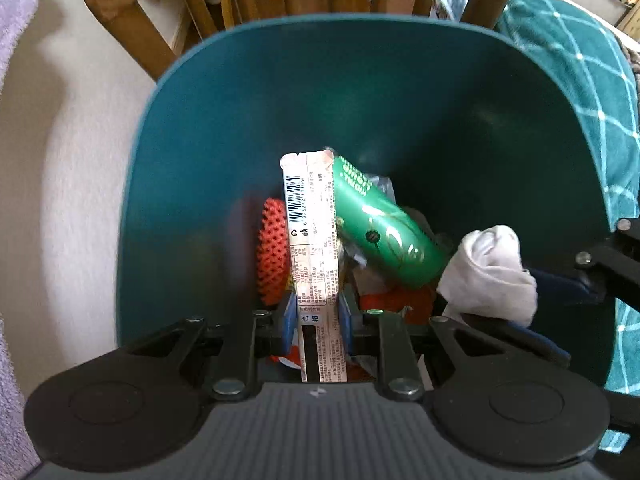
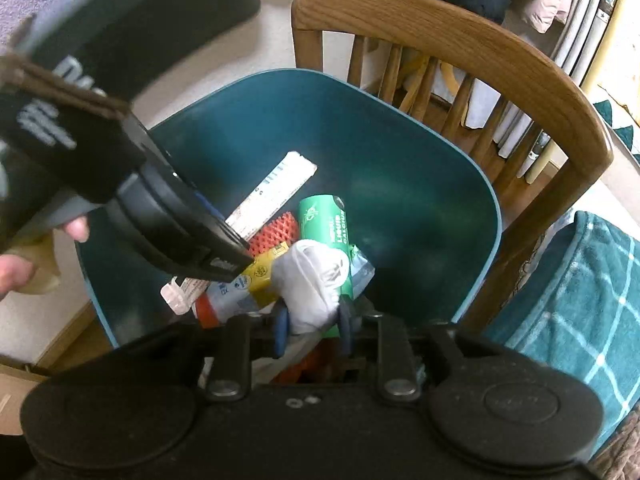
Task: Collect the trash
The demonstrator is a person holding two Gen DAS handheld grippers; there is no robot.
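1. One wooden chair (image 2: 472, 44) stands behind the bin, its spindle back close to the rim.
2. Teal trash bin (image 1: 248, 92) sits on the pale floor; both grippers reach down into its opening.
3. Left gripper (image 1: 318, 316) is clamped on a long pale wrapper (image 1: 310, 216), barcode side up, which juts forward over the pile.
4. Right gripper (image 2: 312, 328) is closed around a crumpled white tissue wad (image 2: 316, 280), held above the pile inside the bin.
5. Green bottle (image 1: 380, 228) lies tilted on the trash, touching the wrapper's right edge.
6. Orange studded piece (image 1: 274, 252) lies just left of the wrapper.
7. Yellow packet (image 2: 266, 270) rests beside the tissue wad, low in the pile.
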